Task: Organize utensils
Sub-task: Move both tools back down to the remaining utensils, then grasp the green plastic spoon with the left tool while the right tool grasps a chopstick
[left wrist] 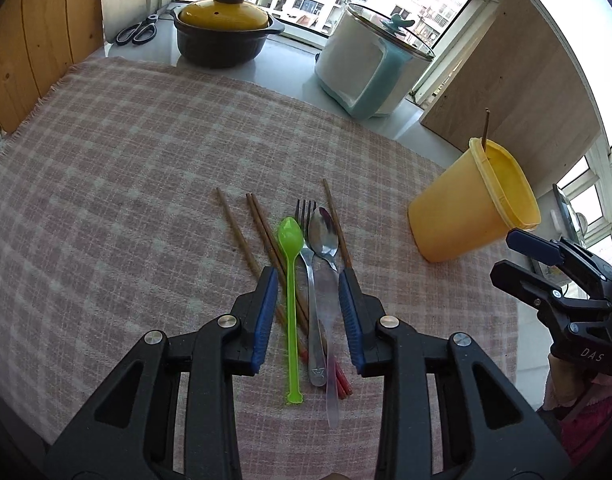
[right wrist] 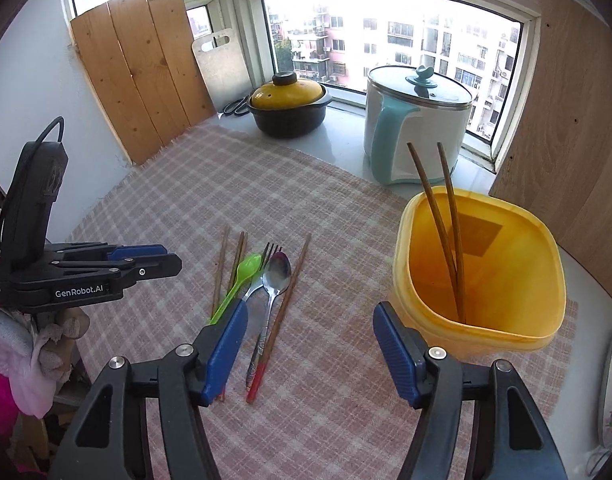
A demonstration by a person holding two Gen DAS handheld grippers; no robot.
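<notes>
The checked cloth (left wrist: pixel 145 160) covers my surface. At its right stands the yellow cup (right wrist: pixel 482 280) with two chopsticks (right wrist: pixel 446 232) inside. My right gripper (right wrist: pixel 310 344) is spread and empty just left of the cup. My left gripper (left wrist: pixel 308 312) is part open above the green spoon (left wrist: pixel 290 280), fork (left wrist: pixel 310 280) and metal spoon (left wrist: pixel 324 248), pinching nothing.

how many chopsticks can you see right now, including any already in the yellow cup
6. Two stand in the yellow cup: and. Four lie on the checked cloth: one leftmost, a touching pair, one right of the metal spoon.
</notes>
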